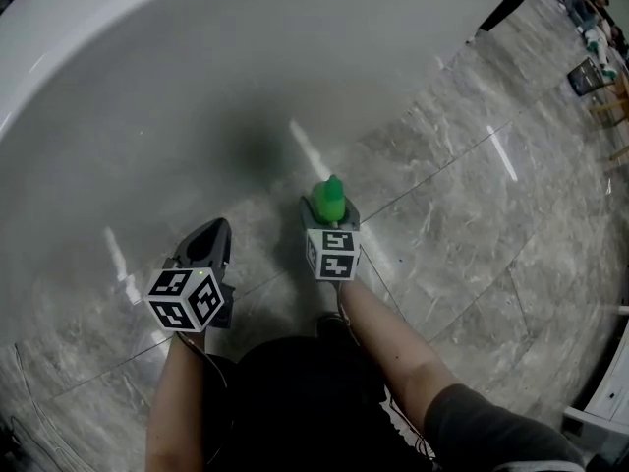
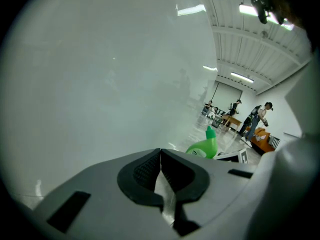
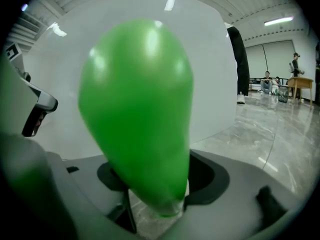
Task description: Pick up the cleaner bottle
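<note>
A green cleaner bottle [image 1: 327, 201] sits between the jaws of my right gripper [image 1: 330, 216], held above the grey marble floor. In the right gripper view the green bottle [image 3: 137, 109] fills the middle of the frame, with the jaws closed on its lower end. In the left gripper view the bottle [image 2: 203, 148] shows to the right with its cap up. My left gripper [image 1: 209, 240] hangs to the left of the bottle, jaws shut and empty [image 2: 161, 170].
A large white curved tub wall [image 1: 197, 57] stands ahead and to the left. A marble floor [image 1: 472, 214] lies below. Far off are several people [image 2: 250, 119] and a table [image 3: 300, 84]. A black leg [image 1: 506, 3] stands at the upper right.
</note>
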